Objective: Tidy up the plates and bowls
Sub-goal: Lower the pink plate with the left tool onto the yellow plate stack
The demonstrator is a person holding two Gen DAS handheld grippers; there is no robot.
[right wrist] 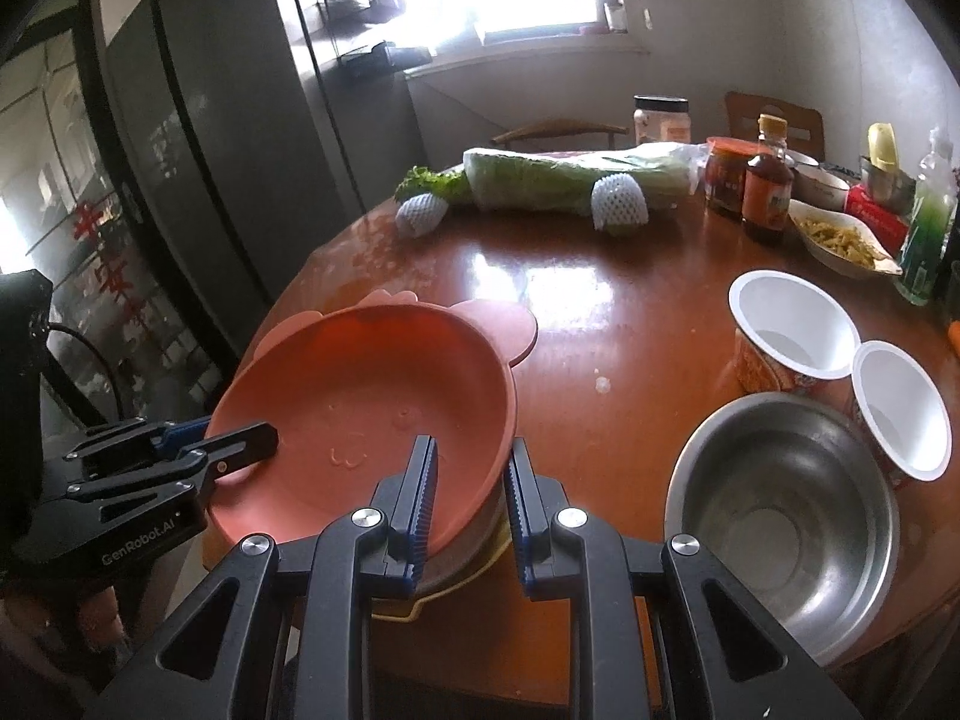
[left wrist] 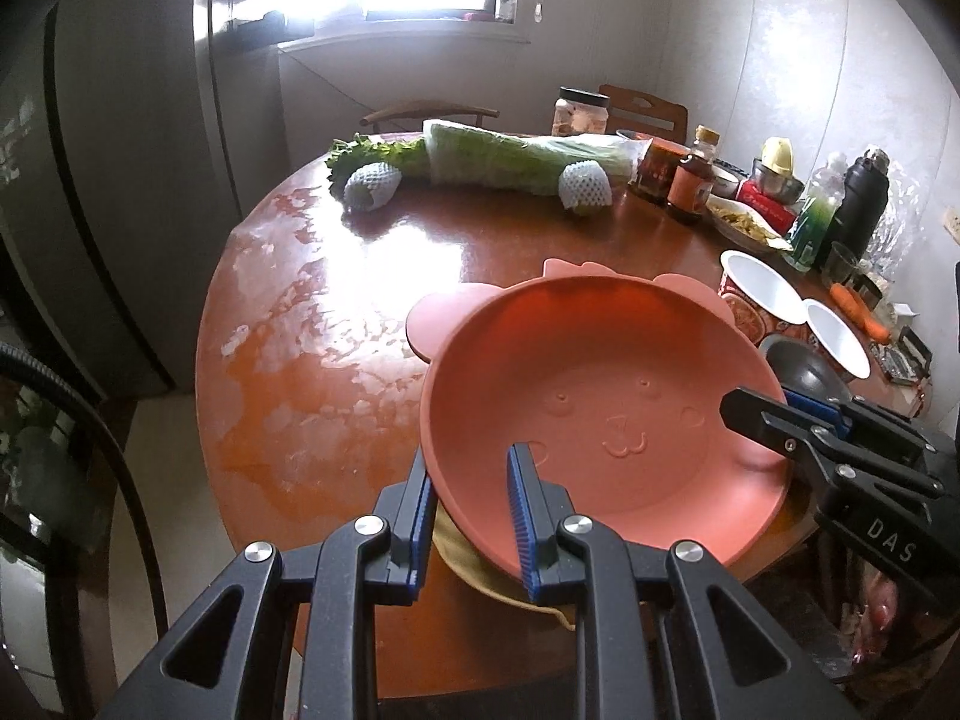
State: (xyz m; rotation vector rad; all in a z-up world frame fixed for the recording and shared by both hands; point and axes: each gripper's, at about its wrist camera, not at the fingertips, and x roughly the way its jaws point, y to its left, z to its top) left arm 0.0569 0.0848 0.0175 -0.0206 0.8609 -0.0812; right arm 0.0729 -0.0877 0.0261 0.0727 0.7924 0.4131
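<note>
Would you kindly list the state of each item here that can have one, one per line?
pink plate: tilted, both grippers straddling its rim
left gripper: jaws around the near rim, gap visible
right gripper: jaws around the rim, gap visible
steel bowl: upright, empty
two paper cups: tipped, empty
sauce bottle: upright, capped
jar: lid on

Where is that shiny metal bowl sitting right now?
The steel bowl sits on the table's near right edge in the right wrist view, beside two white cups and right of the pink plate.
</note>
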